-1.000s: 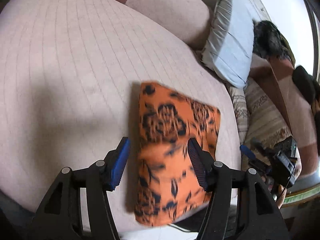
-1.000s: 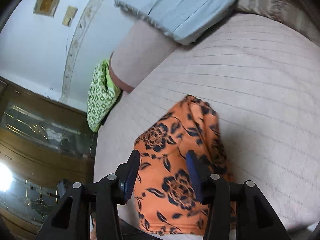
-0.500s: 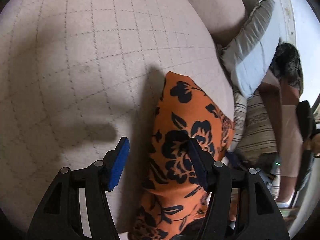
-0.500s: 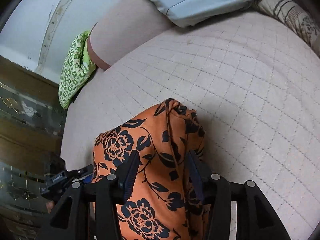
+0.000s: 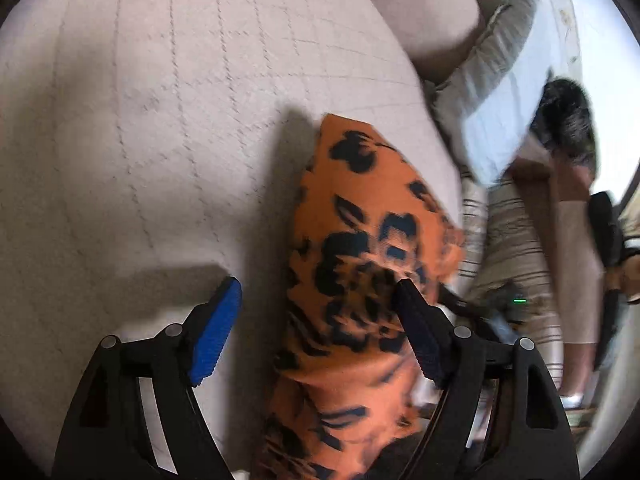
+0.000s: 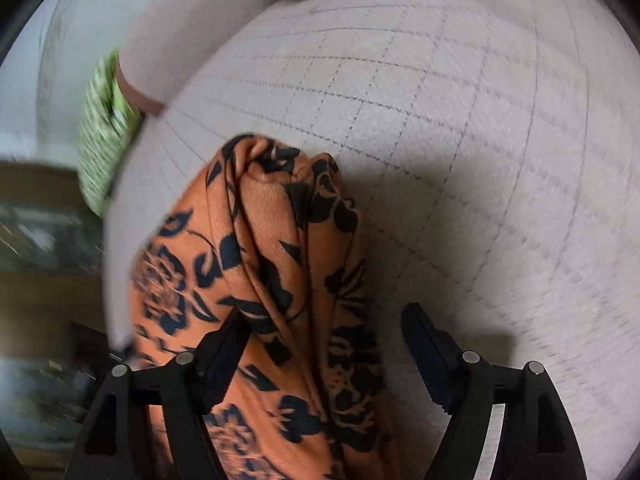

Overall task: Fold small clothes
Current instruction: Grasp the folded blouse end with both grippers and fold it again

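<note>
The orange cloth with black flowers [image 6: 280,280] runs off the bottom edge in both views, its near end hidden. Motion smears the green patterned cushion [image 6: 102,140] and the dark wooden furniture [image 6: 44,280] beyond recognition.

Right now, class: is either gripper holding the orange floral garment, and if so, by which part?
Neither. Both grippers have just opened: the left gripper and right gripper straddle the orange garment, fingers not pinching it.

Soft matt printed cloth [image 6: 272,280] on quilted stitched bedcover [image 6: 460,140].
</note>
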A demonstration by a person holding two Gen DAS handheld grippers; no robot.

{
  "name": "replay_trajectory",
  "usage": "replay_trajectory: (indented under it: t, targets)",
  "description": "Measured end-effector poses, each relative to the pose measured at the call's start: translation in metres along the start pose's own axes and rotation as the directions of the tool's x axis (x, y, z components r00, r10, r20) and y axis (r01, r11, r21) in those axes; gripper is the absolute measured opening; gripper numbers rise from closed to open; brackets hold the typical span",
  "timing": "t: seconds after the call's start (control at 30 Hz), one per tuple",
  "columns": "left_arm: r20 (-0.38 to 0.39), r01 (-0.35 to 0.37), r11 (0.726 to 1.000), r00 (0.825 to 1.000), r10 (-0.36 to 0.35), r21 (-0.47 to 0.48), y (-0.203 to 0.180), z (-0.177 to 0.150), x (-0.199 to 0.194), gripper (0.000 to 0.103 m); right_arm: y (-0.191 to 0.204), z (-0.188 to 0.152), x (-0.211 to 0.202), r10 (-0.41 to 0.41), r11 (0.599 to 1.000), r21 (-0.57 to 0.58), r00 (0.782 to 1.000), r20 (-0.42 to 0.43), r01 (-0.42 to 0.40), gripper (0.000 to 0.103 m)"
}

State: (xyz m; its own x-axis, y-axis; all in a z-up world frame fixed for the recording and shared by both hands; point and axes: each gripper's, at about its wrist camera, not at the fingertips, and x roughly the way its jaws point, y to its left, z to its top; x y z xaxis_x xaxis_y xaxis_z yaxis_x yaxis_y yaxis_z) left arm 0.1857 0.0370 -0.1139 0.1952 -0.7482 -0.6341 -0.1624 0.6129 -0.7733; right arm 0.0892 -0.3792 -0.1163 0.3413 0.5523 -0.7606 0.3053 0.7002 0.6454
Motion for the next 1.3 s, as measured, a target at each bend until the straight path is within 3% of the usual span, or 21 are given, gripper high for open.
replay_trajectory:
  t: [0.03,0.13,0.23,0.3,0.33,0.37,0.47,0.53,0.6,0.7,0.77,0.87,0.9,1.03,1.13,1.23,1.3]
  targets:
    - [-0.007,0.025,1.000,1.000,-0.025,-0.005,0.000,0.000,-0.001,0.079,-0.005,0.000,-0.001,0.038,0.999,0.025,0.999,-0.002,-0.038,0.063]
    - [-0.011,0.067,0.998,0.998,-0.067,0.003,-0.008,-0.003,-0.004,0.079,-0.013,-0.002,-0.001,0.094,0.994,0.062,0.996,-0.008,-0.094,0.060]
    - [-0.064,-0.079,0.994,0.994,0.084,0.081,-0.018,-0.005,0.018,0.079,-0.008,-0.005,0.003,0.075,0.997,0.037,0.997,-0.015,-0.074,0.059]
    - [-0.073,-0.100,0.990,0.992,0.107,0.098,-0.017,-0.007,0.027,0.079,-0.005,-0.005,0.006,0.045,0.999,0.015,0.999,-0.019,-0.045,0.057]
    - [-0.076,-0.101,0.990,0.991,0.109,0.099,-0.019,-0.006,0.027,0.076,0.001,-0.007,0.008,0.037,0.999,0.009,0.999,-0.022,-0.037,0.055]
    - [-0.082,-0.091,0.991,0.992,0.099,0.099,-0.021,-0.004,0.024,0.050,0.002,-0.007,0.009,0.032,0.999,0.000,0.999,-0.029,-0.032,0.053]
    - [-0.056,-0.041,0.995,0.997,0.046,0.094,-0.026,-0.003,0.011,0.033,0.015,-0.011,0.012,0.042,0.999,-0.032,0.998,-0.039,-0.043,0.034]
    - [-0.006,-0.021,0.990,1.000,0.022,0.137,-0.036,-0.005,-0.003,0.030,0.028,-0.012,0.008,0.055,0.996,-0.064,0.998,-0.015,-0.056,0.026]
    - [0.067,-0.008,0.981,0.998,-0.005,0.196,-0.050,-0.005,-0.022,0.030,0.047,-0.012,0.001,0.134,0.985,-0.112,0.991,0.014,-0.131,0.024]
    - [0.130,0.034,0.981,0.990,-0.060,0.191,-0.050,0.010,-0.044,0.031,0.061,-0.007,0.002,0.201,0.974,-0.118,0.978,0.057,-0.193,0.024]
    - [0.172,-0.079,0.982,0.984,0.049,0.171,-0.041,0.021,-0.039,0.042,0.061,0.000,0.017,0.222,0.974,-0.051,0.973,0.068,-0.219,0.027]
    - [0.147,-0.252,0.958,0.961,0.233,0.134,-0.025,0.025,-0.018,0.048,0.067,0.000,0.043,0.024,0.999,-0.047,1.000,0.004,-0.024,0.031]
    - [0.121,-0.219,0.969,0.971,0.205,0.111,-0.021,0.025,-0.016,0.048,0.070,-0.004,0.048,-0.017,0.998,-0.064,1.000,-0.008,0.016,0.031]
    - [0.134,-0.207,0.972,0.972,0.191,0.113,-0.029,0.016,-0.026,0.061,0.084,-0.016,0.023,-0.049,0.992,-0.114,0.998,0.034,0.053,0.031]
    - [0.143,-0.241,0.964,0.964,0.224,0.111,-0.021,-0.005,-0.032,0.063,0.090,-0.035,0.003,0.026,0.987,-0.160,0.999,0.024,-0.021,0.038]
    - [0.063,-0.244,0.961,0.969,0.238,0.131,-0.018,-0.018,-0.018,0.063,0.092,-0.057,0.010,-0.020,0.982,-0.187,1.000,-0.017,0.016,0.038]
    - [0.067,-0.277,0.947,0.961,0.269,0.160,-0.018,-0.026,-0.012,0.063,0.094,-0.063,0.030,-0.077,0.975,-0.211,0.995,-0.058,0.064,0.037]
